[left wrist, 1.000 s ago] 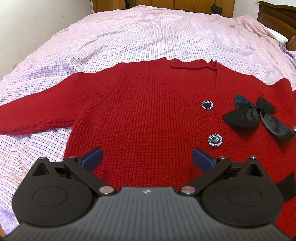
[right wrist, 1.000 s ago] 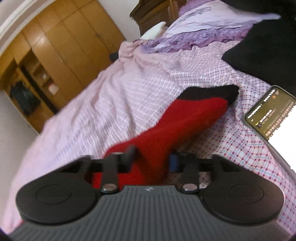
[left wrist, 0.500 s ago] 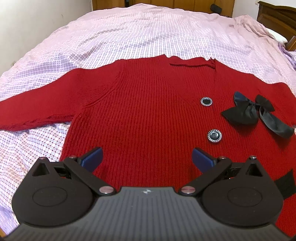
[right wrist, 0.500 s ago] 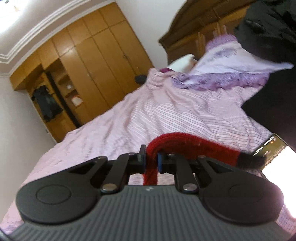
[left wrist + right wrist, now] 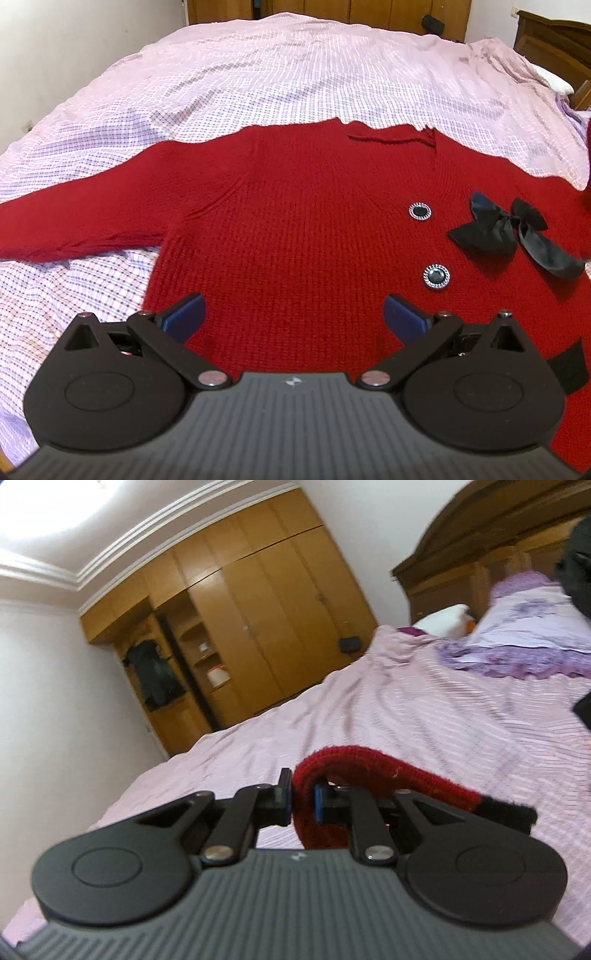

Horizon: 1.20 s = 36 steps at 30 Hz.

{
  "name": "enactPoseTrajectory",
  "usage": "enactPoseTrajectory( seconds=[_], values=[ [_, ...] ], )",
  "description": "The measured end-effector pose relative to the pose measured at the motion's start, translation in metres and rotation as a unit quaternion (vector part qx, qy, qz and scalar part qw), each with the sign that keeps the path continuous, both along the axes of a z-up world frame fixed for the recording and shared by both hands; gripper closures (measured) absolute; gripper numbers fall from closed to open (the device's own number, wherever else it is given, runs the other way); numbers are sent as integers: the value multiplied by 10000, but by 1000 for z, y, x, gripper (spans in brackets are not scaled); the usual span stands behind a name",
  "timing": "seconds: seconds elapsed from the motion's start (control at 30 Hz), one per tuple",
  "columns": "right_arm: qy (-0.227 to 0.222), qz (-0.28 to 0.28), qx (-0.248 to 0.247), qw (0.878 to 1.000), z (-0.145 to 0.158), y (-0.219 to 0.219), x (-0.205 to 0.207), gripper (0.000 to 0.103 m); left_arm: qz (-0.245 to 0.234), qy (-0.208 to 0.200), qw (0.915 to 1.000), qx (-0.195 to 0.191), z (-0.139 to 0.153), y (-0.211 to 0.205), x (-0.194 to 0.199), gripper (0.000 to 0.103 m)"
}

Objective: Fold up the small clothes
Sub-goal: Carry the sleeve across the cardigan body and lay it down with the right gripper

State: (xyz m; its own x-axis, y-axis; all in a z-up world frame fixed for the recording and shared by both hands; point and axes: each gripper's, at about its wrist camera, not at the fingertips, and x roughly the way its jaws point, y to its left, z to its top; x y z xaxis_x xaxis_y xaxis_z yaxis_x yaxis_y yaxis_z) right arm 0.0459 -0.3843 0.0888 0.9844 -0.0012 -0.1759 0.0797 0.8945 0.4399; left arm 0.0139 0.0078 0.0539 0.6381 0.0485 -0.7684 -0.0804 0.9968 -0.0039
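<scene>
Folding barely begun: right tongs (image 5: 303, 803) pinch the cardigan sleeve (image 5: 373, 762) mid-frame, lifted; left tongs (image 5: 293, 314) gape above the flat cardigan (image 5: 295, 221).

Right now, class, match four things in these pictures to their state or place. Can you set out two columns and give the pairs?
1. left gripper
2. right gripper
3. black bow
4. bedsheet

A. lies on the cardigan's front
B. open above the red cardigan
C. pink checked, under the cardigan
D. shut on the red sleeve

Pairs: 1-B, 2-D, 3-A, 4-C
</scene>
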Motion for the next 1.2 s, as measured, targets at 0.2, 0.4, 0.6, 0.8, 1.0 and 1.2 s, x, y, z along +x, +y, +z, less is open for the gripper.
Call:
enactPoseTrajectory(
  seconds=[0.2, 0.4, 0.6, 0.8, 1.0, 1.2],
  values=[
    [-19, 322, -66, 9995, 5, 46, 14, 89, 55, -50, 10000, -53, 5, 14, -3, 0],
    [-125, 602, -91, 9981, 9, 84, 14, 89, 215, -169, 9996, 39, 9, 29, -3, 0],
    [-11, 921, -3, 9957, -6, 125, 15, 89, 327, -245, 9992, 50, 11, 40, -3, 0],
    [415, 1212, 75, 9917, -40, 166, 25, 89, 397, -378, 9983, 180, 15, 49, -3, 0],
    [771, 1511, -98, 9855, -73, 203, 31, 89, 461, -445, 9978, 172, 18, 58, -2, 0],
    [1170, 1825, -195, 9760, -100, 223, 31, 83, 488, -383, 9979, 182, 11, 63, 3, 0]
  ],
)
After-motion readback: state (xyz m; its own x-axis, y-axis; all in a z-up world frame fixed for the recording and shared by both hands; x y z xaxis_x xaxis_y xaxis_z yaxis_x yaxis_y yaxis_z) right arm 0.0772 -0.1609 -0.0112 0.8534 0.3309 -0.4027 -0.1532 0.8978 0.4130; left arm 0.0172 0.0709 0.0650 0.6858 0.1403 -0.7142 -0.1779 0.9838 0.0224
